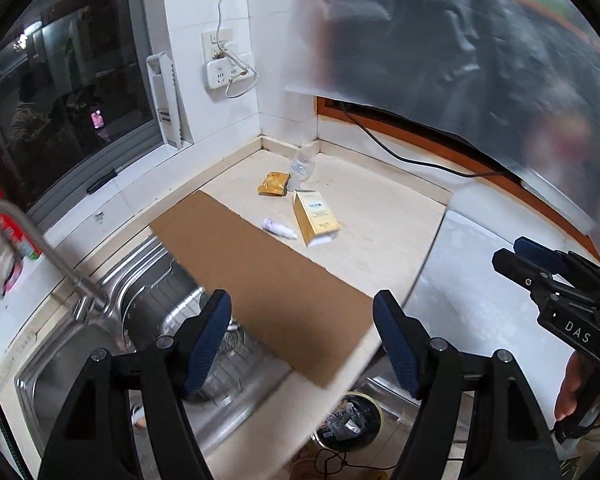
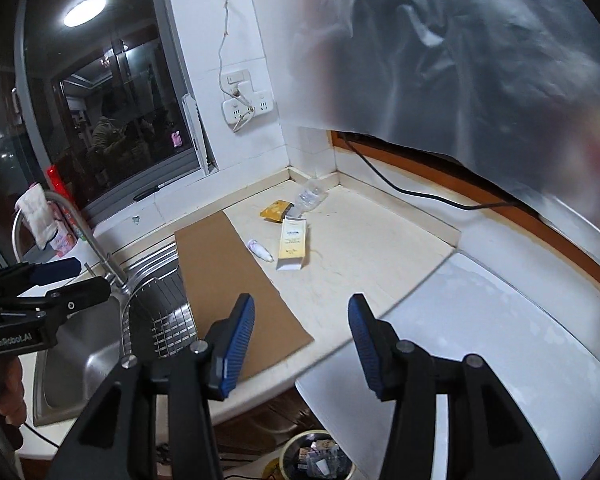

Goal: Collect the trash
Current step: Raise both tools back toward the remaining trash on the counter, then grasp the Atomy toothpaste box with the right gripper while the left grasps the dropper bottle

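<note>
A yellow box (image 2: 292, 249) lies on the counter (image 2: 364, 240) near the corner, with a small white tube (image 2: 261, 251) beside it, and a yellow packet (image 2: 276, 210) and a clear bottle (image 2: 310, 196) just behind. A brown cardboard sheet (image 2: 228, 280) lies next to the sink (image 2: 80, 364). A bin (image 2: 316, 458) with trash stands on the floor below. The left gripper (image 1: 302, 340) and right gripper (image 2: 300, 344) are both apart, holding nothing.

1. We see the counter (image 2: 380, 248) w/ the sink (image 2: 76, 372) to its left.
2. Cardboard (image 2: 228, 280) lies on the counter, next to the sink.
3. Tube (image 2: 260, 250) sits at the cardboard's right edge; box (image 2: 293, 245) just right of it.
4. Packet (image 2: 275, 211) & bottle (image 2: 310, 197) lie behind the box, near the corner.
5. Bin (image 2: 316, 456) stands on the floor, below the counter edge.
</note>
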The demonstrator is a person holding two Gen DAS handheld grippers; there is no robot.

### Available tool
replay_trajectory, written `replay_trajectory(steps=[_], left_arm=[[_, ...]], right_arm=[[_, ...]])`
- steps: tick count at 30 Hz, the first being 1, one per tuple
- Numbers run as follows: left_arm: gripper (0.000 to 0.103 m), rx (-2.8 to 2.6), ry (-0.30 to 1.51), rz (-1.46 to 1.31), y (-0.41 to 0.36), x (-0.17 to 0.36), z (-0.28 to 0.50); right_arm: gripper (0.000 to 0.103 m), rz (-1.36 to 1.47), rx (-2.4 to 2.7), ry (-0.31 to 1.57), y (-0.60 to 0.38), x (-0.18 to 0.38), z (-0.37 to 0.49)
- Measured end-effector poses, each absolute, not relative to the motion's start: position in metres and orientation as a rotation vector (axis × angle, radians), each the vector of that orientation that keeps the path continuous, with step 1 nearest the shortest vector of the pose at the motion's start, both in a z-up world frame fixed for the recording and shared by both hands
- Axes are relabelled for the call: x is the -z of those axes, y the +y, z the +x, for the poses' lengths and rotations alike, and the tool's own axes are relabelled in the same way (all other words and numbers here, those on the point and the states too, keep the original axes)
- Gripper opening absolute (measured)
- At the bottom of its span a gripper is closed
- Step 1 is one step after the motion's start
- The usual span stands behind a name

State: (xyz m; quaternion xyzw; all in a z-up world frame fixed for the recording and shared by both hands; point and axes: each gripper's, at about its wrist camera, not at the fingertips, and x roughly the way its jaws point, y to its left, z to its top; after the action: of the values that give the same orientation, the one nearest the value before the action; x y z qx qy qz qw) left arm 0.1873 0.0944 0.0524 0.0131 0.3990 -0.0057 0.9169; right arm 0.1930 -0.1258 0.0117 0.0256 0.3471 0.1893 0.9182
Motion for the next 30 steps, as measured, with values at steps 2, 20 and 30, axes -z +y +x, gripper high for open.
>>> replay_trajectory(steps=[2, 20, 30], left_arm=[[0.072, 0.031, 0.834, 0.037, 0.105, -0.050, 0.211], [0.053, 0.170, 1.113, -0.059, 0.174, 0.084, 0.453], [0.053, 0.173, 1.167, -0.116, 0.183, 0.124, 0.486]], right_arm=[[0.049, 0.048, -0.387, 0.731, -0.110, -0.010, 0.217], [0.050, 0.058, -0.316, 0.989, 0.002, 0.103, 0.431], [0.051, 0.074, -0.342, 1.113, 0.022, 0.163, 0.488]])
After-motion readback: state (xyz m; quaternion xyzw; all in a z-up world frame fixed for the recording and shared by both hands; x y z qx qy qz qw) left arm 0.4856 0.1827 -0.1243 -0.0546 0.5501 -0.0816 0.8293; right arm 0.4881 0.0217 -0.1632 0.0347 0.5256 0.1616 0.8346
